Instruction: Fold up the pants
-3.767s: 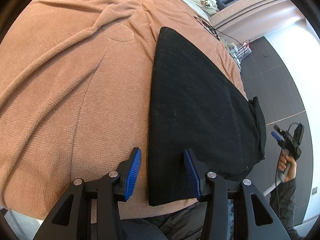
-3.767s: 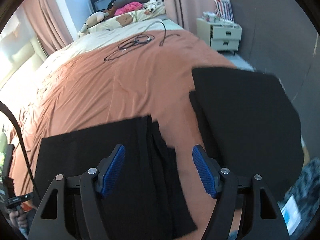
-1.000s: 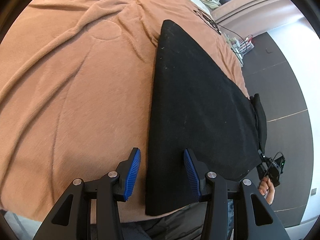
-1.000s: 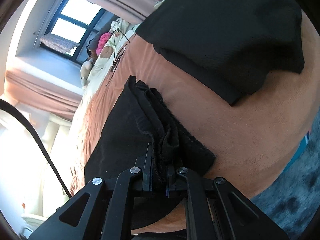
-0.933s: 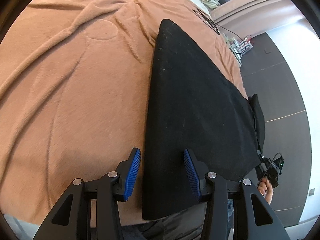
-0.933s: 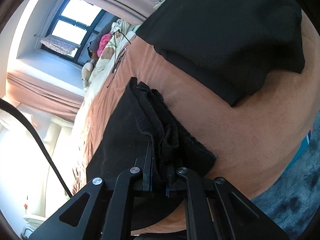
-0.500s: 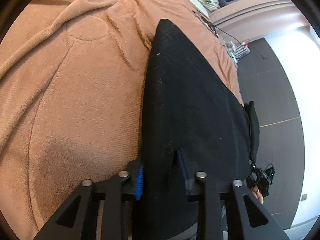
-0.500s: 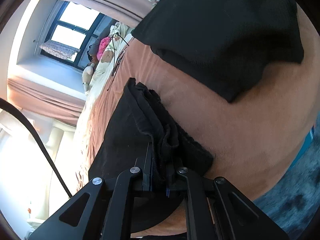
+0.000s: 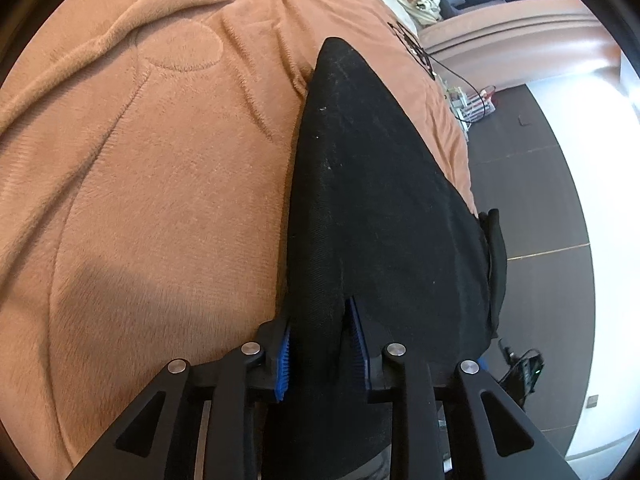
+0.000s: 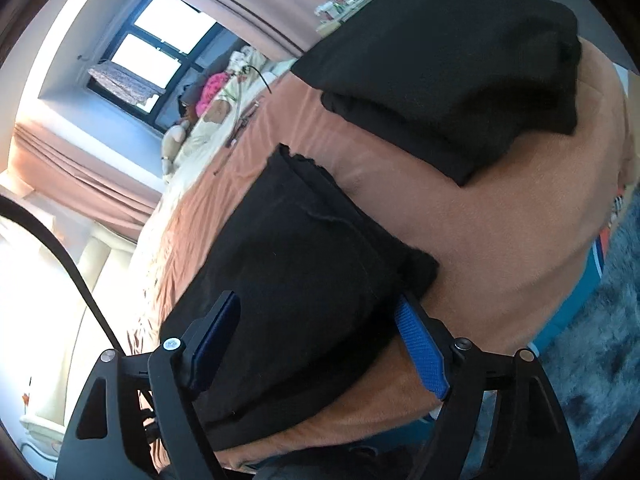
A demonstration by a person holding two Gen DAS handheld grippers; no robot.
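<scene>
The black pants (image 9: pixel 376 200) lie flat on the brown bed blanket (image 9: pixel 140 160), stretched away from me in the left wrist view. My left gripper (image 9: pixel 320 340) is shut on the near end of the pants, cloth pinched between its blue pads. In the right wrist view the other end of the pants (image 10: pixel 296 264) lies on the blanket (image 10: pixel 500 232). My right gripper (image 10: pixel 320 340) is open around it, jaws wide apart, holding nothing.
A folded black garment (image 10: pixel 460 68) lies on the bed beyond the pants in the right wrist view. Stuffed toys and cables (image 10: pixel 224 96) lie at the bed's far end by the window. A blue rug (image 10: pixel 592 360) covers the floor at right.
My left gripper has moved forward and closed on the near end of the pants. My right gripper, earlier shut on the other end, has opened and the cloth lies spread on the blanket.
</scene>
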